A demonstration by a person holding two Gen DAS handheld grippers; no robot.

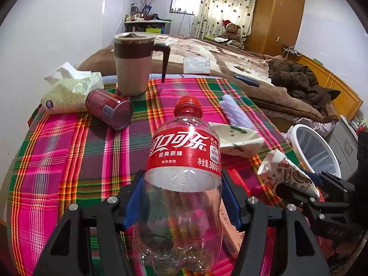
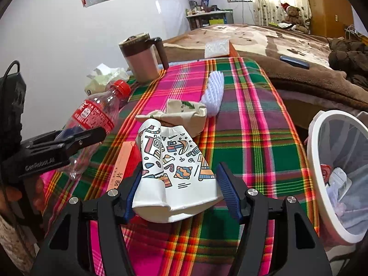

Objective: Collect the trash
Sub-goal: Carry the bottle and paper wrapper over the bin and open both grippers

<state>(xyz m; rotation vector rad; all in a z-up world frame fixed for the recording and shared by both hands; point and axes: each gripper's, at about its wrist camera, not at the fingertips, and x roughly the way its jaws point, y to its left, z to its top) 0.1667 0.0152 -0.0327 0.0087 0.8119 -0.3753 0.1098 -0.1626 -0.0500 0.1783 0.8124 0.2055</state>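
My left gripper [image 1: 182, 197] is shut on an empty clear Coca-Cola bottle [image 1: 184, 161] with a red cap and label, held above the plaid tablecloth [image 1: 69, 151]. The bottle also shows in the right wrist view [image 2: 94, 115], held by the left gripper [image 2: 69, 145]. My right gripper [image 2: 178, 184] is shut on a crushed white paper cup [image 2: 174, 168] with colourful doodles; the cup also shows in the left wrist view [image 1: 285, 172]. A white-rimmed trash bin [image 2: 340, 174] with a clear liner stands off the table's right edge, with some trash inside.
On the table: a red can [image 1: 109, 109] on its side, a tissue pack [image 1: 69, 92], a brown mug [image 1: 134, 64], a crumpled leaf-print paper bag [image 2: 184, 115], a white brush-like item [image 2: 214, 92], an orange carton [image 2: 124, 161]. A bed lies behind.
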